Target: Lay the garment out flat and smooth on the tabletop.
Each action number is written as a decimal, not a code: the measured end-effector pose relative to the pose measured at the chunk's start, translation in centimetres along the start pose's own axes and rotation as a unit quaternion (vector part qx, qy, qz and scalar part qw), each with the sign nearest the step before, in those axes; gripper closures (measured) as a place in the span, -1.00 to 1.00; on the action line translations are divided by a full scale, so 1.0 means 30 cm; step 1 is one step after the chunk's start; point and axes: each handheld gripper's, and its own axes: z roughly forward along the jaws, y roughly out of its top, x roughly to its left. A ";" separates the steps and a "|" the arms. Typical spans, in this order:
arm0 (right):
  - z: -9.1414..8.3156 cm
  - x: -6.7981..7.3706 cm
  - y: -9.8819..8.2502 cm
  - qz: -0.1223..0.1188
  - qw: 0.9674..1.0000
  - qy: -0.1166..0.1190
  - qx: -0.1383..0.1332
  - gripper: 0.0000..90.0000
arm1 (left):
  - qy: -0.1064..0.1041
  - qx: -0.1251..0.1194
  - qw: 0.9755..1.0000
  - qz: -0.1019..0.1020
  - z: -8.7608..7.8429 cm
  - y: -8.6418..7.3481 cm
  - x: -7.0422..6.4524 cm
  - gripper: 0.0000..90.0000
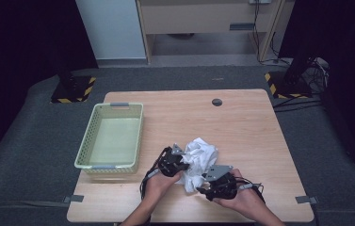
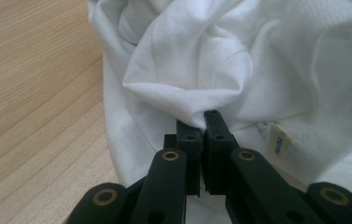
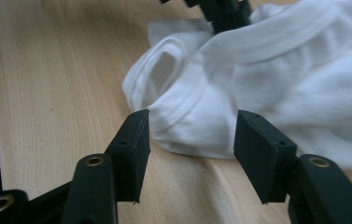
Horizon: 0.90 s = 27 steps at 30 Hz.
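A crumpled white garment (image 1: pixel 201 155) lies on the wooden table (image 1: pixel 241 127) near its front edge. My left gripper (image 1: pixel 183 165) is at the garment's left side. In the left gripper view it (image 2: pixel 203 125) is shut on a raised fold of the white garment (image 2: pixel 187 60), with a small sewn label (image 2: pixel 278 144) just to the right. My right gripper (image 1: pixel 202 189) sits at the garment's lower right. In the right gripper view it (image 3: pixel 191 136) stands open, low over the table, with the ribbed hem of the garment (image 3: pixel 197 135) just beyond its jaws. Whether the hem touches them I cannot tell.
A pale green plastic basket (image 1: pixel 84 141) stands on the left of the table, nothing inside it. A round dark cable hole (image 1: pixel 217 101) sits near the far edge. The left gripper's dark jaws (image 3: pixel 225 11) appear at the top of the right gripper view.
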 end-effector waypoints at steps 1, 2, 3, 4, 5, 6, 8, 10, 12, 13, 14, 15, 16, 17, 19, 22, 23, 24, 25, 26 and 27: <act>0.009 0.007 -0.001 -0.005 1.000 0.000 0.002 -0.02 | 0.000 0.000 1.000 0.000 0.000 0.000 0.000 0.95; 0.017 0.014 -0.001 -0.008 1.000 0.000 0.006 -0.05 | -0.001 0.000 1.000 0.000 0.000 -0.001 -0.001 0.95; 0.025 0.018 -0.002 -0.014 1.000 -0.001 0.008 -0.08 | -0.001 0.001 1.000 0.000 0.000 -0.001 -0.001 0.95; 0.031 0.022 -0.002 -0.017 1.000 -0.004 0.010 -0.10 | -0.001 0.003 1.000 0.001 0.000 -0.001 -0.001 0.95; 0.036 0.024 -0.002 -0.016 1.000 -0.006 0.010 -0.12 | -0.001 0.004 1.000 0.000 0.001 -0.002 -0.001 0.95; 0.041 0.027 -0.002 -0.012 1.000 -0.008 0.010 -0.14 | -0.001 0.004 1.000 0.000 0.001 -0.002 0.000 0.95; 0.048 0.029 -0.002 -0.014 1.000 -0.012 0.009 -0.14 | -0.003 0.005 1.000 0.000 0.001 -0.002 0.000 0.95; 0.052 0.029 -0.002 -0.014 1.000 -0.017 0.009 -0.08 | -0.004 0.006 1.000 -0.001 0.002 -0.003 -0.001 0.95; 0.053 0.024 -0.004 -0.018 1.000 -0.024 0.008 0.10 | -0.005 0.007 1.000 -0.003 0.003 -0.005 -0.002 0.95; 0.052 0.019 -0.005 -0.015 1.000 -0.025 0.004 0.18 | -0.005 0.007 1.000 -0.003 0.002 -0.005 -0.003 0.95; 0.049 0.015 -0.007 -0.009 1.000 -0.023 0.000 0.33 | -0.006 0.008 1.000 -0.003 0.002 -0.005 -0.004 0.95; 0.047 0.010 -0.009 -0.010 1.000 -0.023 -0.003 0.44 | -0.007 0.007 1.000 -0.003 0.002 -0.006 -0.006 0.95; 0.044 0.006 -0.010 -0.008 1.000 -0.025 -0.002 0.56 | -0.008 0.008 1.000 -0.003 0.000 -0.007 -0.008 0.95; 0.040 0.001 -0.013 -0.007 1.000 -0.025 -0.002 0.68 | -0.009 0.008 1.000 -0.002 -0.001 -0.007 -0.009 0.95; 0.029 -0.013 -0.017 0.001 1.000 -0.026 -0.001 0.78 | -0.014 0.008 1.000 -0.003 -0.002 -0.008 -0.015 0.94; 0.000 -0.040 -0.022 0.012 0.999 -0.031 -0.002 0.82 | -0.020 0.009 1.000 0.004 0.000 -0.007 -0.032 0.94; -0.012 -0.050 -0.025 0.017 0.999 -0.033 -0.006 0.83 | -0.022 0.009 1.000 0.006 -0.001 -0.006 -0.040 0.94; -0.022 -0.060 -0.029 0.024 0.999 -0.035 -0.009 0.83 | -0.027 0.007 1.000 0.008 -0.002 -0.005 -0.048 0.94; -0.032 -0.068 -0.034 0.028 0.999 -0.038 -0.010 0.83 | -0.030 0.007 0.999 0.012 -0.004 -0.003 -0.054 0.94; -0.042 -0.078 -0.039 0.032 0.999 -0.042 -0.013 0.84 | -0.032 0.006 0.999 0.014 -0.007 -0.001 -0.061 0.93; -0.053 -0.088 -0.043 0.036 0.998 -0.043 -0.015 0.84 | -0.034 0.001 0.999 0.016 -0.010 0.002 -0.071 0.93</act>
